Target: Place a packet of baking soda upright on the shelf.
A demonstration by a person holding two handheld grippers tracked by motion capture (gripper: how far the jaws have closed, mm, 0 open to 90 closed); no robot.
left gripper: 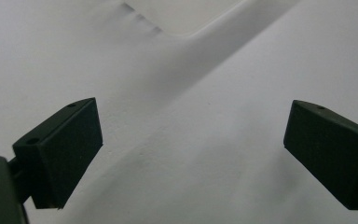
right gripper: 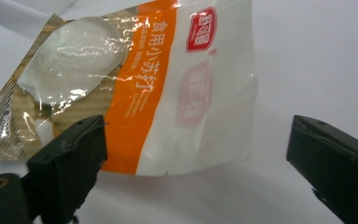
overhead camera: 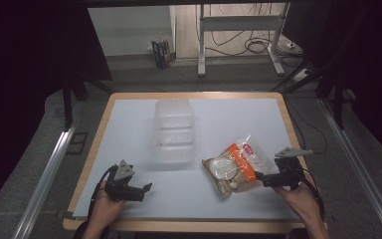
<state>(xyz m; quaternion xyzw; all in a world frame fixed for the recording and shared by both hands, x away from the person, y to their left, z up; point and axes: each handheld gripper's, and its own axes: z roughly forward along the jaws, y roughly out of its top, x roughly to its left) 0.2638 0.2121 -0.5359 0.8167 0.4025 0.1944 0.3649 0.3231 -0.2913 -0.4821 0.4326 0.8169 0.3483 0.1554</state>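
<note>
Two sets of tongs are held spread and empty, the right tongs (overhead camera: 259, 177) brought up to the orange-and-clear plastic powder packet (overhead camera: 236, 167) lying on the white desk (overhead camera: 189, 199), so closing on its edge is judged next, while the left tongs (overhead camera: 148, 188) wait.

Looked like a lab or test bay, not a home. A wood-edged table (overhead camera: 110, 107) with a white top stood alone on a grey carpeted floor (overhead camera: 40, 134). Metal rails (overhead camera: 47, 172) ran along the floor on both sides of it. Behind was a bare metal desk frame (overhead camera: 238, 30) with loose cables (overhead camera: 256, 46) heaped on the floor beneath. Dark drapes or panels (overhead camera: 35, 45) closed off both sides.
</note>
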